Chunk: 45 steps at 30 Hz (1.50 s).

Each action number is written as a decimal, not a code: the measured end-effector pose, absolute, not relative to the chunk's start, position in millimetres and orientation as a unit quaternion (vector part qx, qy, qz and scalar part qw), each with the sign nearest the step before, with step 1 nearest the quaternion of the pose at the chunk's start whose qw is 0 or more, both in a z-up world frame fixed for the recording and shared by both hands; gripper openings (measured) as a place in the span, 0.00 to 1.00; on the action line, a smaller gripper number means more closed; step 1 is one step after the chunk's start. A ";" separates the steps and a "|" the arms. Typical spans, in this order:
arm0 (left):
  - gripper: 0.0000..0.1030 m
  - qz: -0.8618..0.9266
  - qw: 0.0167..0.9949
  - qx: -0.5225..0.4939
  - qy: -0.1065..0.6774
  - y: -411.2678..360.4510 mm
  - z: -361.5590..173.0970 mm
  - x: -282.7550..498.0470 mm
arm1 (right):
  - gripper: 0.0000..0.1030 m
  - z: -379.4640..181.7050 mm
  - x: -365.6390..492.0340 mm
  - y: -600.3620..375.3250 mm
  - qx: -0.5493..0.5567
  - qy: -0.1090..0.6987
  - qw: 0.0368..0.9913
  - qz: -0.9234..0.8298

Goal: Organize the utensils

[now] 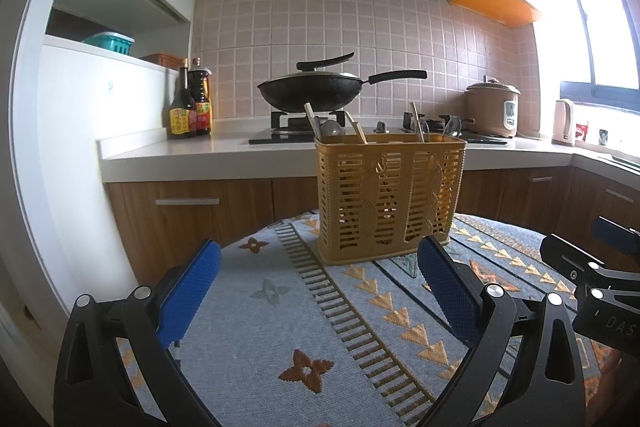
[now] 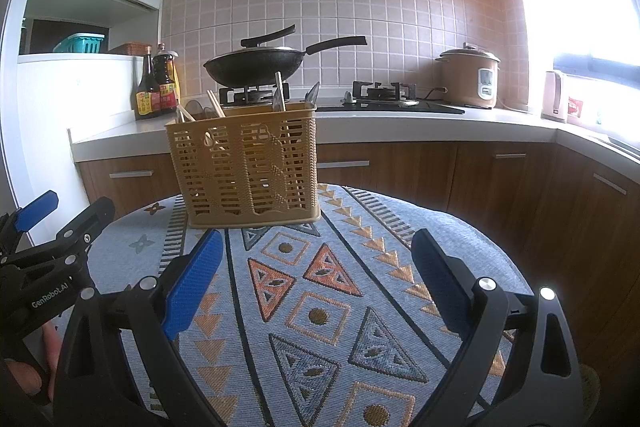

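Observation:
A tan slotted utensil basket (image 1: 390,197) (image 2: 244,165) stands upright at the far edge of the round table. Chopsticks (image 1: 356,129) (image 2: 216,105) and spoons (image 1: 332,129) poke out of its top. My left gripper (image 1: 320,259) is open with nothing between its blue pads, just short of the basket. My right gripper (image 2: 316,251) is open too and holds nothing; the basket lies ahead of it, to the left. Each view shows the other gripper at its edge: the right one (image 1: 592,271) and the left one (image 2: 52,239).
A patterned blue cloth (image 1: 304,315) (image 2: 320,307) covers the table. Behind it runs a kitchen counter (image 1: 168,151) with sauce bottles (image 1: 188,107), a black wok (image 1: 316,89) on the stove, a rice cooker (image 1: 494,107) and a kettle (image 1: 564,123). A person's hand (image 2: 36,367) shows at lower left.

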<state>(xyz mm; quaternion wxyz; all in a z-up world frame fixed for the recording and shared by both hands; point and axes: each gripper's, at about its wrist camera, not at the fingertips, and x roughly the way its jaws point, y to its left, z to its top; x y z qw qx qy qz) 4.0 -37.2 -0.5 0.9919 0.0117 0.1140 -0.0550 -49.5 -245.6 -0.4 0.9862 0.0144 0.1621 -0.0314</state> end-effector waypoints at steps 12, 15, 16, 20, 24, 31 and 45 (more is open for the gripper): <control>0.92 -0.063 0.992 0.011 0.111 -36.9 1.7 1.3 | 0.88 -0.6 -49.9 -246.4 0.018 0.162 0.986 -0.034; 0.92 -0.062 0.992 0.010 0.112 -37.2 1.5 1.1 | 0.88 -0.4 -49.9 -246.6 0.019 0.162 0.986 -0.035; 0.92 -0.062 0.992 0.010 0.111 -37.4 1.5 0.8 | 0.88 -0.4 -49.7 -246.7 0.020 0.162 0.986 -0.035; 0.92 -0.062 0.992 0.010 0.111 -38.3 1.5 0.4 | 0.88 -0.7 -49.8 -247.2 0.021 0.163 0.986 -0.035; 0.92 -0.063 0.992 0.011 0.109 -38.4 1.8 -0.8 | 0.88 -0.5 -50.4 -247.1 0.022 0.163 0.986 -0.036; 0.92 -0.064 0.992 0.003 0.111 -34.3 1.3 0.0 | 0.88 -0.7 -49.9 -248.8 0.027 0.166 0.985 -0.036; 0.92 -0.065 0.992 0.004 0.111 -34.2 0.4 -0.6 | 0.88 -1.3 -49.4 -245.8 0.022 0.167 0.985 -0.031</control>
